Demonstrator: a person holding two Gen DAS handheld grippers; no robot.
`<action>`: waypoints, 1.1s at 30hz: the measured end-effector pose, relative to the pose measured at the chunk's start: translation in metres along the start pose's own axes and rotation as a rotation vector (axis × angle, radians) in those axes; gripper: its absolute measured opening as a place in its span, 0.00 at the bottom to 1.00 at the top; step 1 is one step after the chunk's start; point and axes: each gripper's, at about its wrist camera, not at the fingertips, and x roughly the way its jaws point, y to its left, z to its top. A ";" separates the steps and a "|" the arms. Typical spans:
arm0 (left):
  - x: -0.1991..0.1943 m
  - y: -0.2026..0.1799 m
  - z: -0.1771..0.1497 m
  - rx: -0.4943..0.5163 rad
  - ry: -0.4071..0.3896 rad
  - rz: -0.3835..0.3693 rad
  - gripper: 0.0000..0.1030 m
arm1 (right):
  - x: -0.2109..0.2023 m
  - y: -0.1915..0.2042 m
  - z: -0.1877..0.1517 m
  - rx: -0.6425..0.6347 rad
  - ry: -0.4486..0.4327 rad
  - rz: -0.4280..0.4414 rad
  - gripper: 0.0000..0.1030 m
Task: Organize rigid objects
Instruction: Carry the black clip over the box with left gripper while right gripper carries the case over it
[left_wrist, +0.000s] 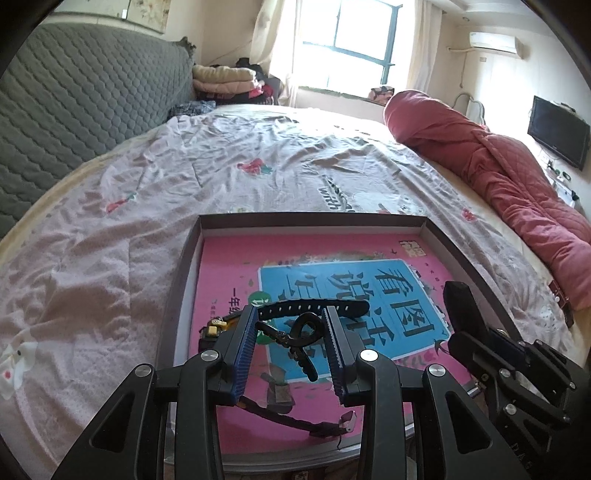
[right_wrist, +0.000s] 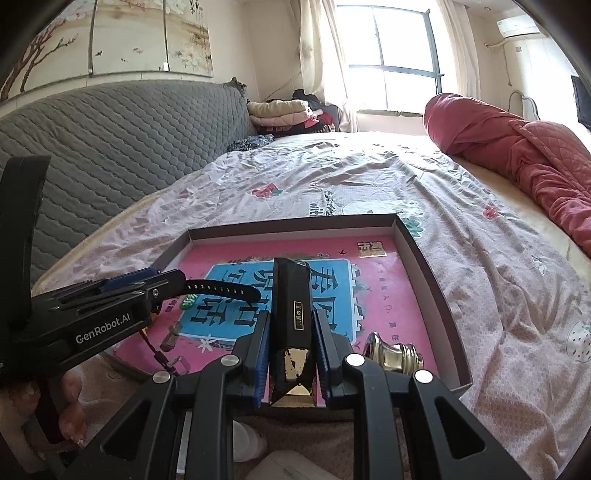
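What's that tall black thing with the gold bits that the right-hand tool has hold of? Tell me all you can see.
The black box is a slim, faceted prism, glossy like coated card, with a small gold label on its front face and worn gold foil at its near end. The right gripper is shut on it, blue-padded fingers pressing both long sides. It points away from the camera, over the pink book in the shallow tray. Whether it touches the book cannot be told.

Left gripper (right_wrist: 110, 295) side: white lettering "GenRobot.AI".
Pink book (right_wrist: 388, 295) in the box: large black Chinese characters, upside down in both views, on the blue panel at its centre; they include "看图".
Bedsheet (left_wrist: 258, 177) just beyond the book: dark printed word starting "with", partly hidden.
Black bar (right_wrist: 291, 295) over the book: small gold label, unreadable.
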 end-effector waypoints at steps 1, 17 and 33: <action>0.000 -0.001 0.000 0.004 -0.001 -0.002 0.35 | 0.001 0.000 0.000 -0.003 0.003 -0.001 0.22; 0.022 -0.015 -0.007 0.051 0.089 -0.024 0.36 | 0.017 0.005 -0.005 -0.072 0.062 -0.017 0.22; 0.033 -0.019 -0.014 0.070 0.146 -0.049 0.36 | 0.025 -0.003 -0.007 -0.078 0.115 -0.065 0.22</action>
